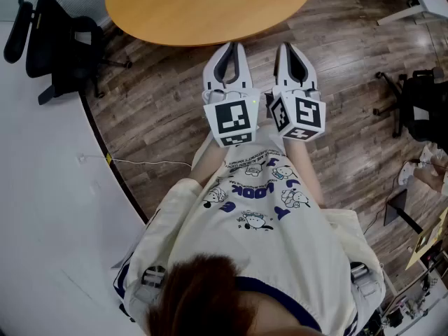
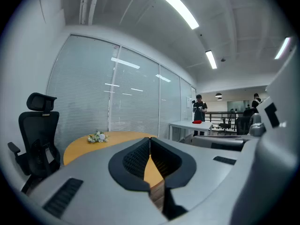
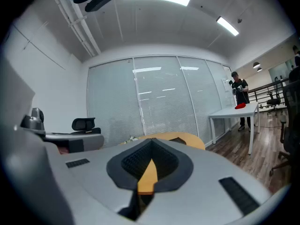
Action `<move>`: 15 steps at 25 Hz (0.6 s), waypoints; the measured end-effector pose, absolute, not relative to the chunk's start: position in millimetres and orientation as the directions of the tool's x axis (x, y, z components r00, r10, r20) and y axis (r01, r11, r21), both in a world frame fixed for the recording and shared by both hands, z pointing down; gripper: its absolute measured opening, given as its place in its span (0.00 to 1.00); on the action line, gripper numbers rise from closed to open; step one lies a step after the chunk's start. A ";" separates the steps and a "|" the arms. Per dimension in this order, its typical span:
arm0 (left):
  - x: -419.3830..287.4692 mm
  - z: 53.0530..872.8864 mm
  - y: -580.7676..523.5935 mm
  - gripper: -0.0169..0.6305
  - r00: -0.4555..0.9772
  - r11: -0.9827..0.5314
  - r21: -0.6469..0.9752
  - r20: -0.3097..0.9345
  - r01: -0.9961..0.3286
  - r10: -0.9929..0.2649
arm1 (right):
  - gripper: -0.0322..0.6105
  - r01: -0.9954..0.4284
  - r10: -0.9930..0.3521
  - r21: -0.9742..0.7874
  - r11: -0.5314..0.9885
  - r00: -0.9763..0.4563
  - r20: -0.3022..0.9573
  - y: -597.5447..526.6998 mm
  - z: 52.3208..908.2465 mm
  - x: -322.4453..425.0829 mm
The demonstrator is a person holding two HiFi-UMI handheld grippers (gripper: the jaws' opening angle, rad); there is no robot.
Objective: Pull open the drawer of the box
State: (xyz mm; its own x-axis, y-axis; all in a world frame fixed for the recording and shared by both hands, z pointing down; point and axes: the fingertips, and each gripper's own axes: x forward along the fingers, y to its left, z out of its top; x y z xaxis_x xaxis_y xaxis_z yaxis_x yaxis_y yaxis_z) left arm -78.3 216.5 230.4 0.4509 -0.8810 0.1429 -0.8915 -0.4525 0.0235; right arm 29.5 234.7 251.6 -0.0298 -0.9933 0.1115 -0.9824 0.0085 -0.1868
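My left gripper (image 1: 232, 46) and right gripper (image 1: 288, 47) are pressed together, empty. The left gripper view shows flowers (image 2: 97, 137) on the far table (image 1: 203, 12), unseen in the head view.

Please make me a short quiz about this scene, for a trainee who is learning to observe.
1. True or false: the left tongs and the right tongs are both shut and empty.
2. The office chair near the table is: A) black, B) red, C) white.
3. Fill in: the small bunch of flowers lies on the round ____.
Key: 1 true; 2 A; 3 table.
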 end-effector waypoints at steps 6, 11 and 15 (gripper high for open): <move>-81.0 231.5 205.9 0.06 0.451 -0.453 0.027 0.146 -0.891 -0.880 | 0.09 -0.983 -0.993 -0.185 0.002 -0.024 0.117 225.8 252.8 28.4; -77.8 233.3 193.1 0.06 0.460 -0.462 0.027 0.151 -0.887 -0.875 | 0.09 -0.983 -0.992 -0.181 -0.011 -0.011 0.123 214.6 255.8 31.9; -75.1 234.4 178.0 0.06 0.471 -0.472 0.030 0.152 -0.881 -0.869 | 0.10 -0.984 -0.991 -0.177 -0.018 -0.006 0.132 200.3 258.4 33.3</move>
State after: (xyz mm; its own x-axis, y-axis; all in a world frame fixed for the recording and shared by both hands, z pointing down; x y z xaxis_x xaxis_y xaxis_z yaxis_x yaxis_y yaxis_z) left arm -75.1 178.0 234.4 0.4709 -0.8691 0.1517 -0.8810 -0.4722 0.0296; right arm 33.3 200.3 258.4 -0.0060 -0.9912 0.1320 -0.9841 -0.0176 -0.1767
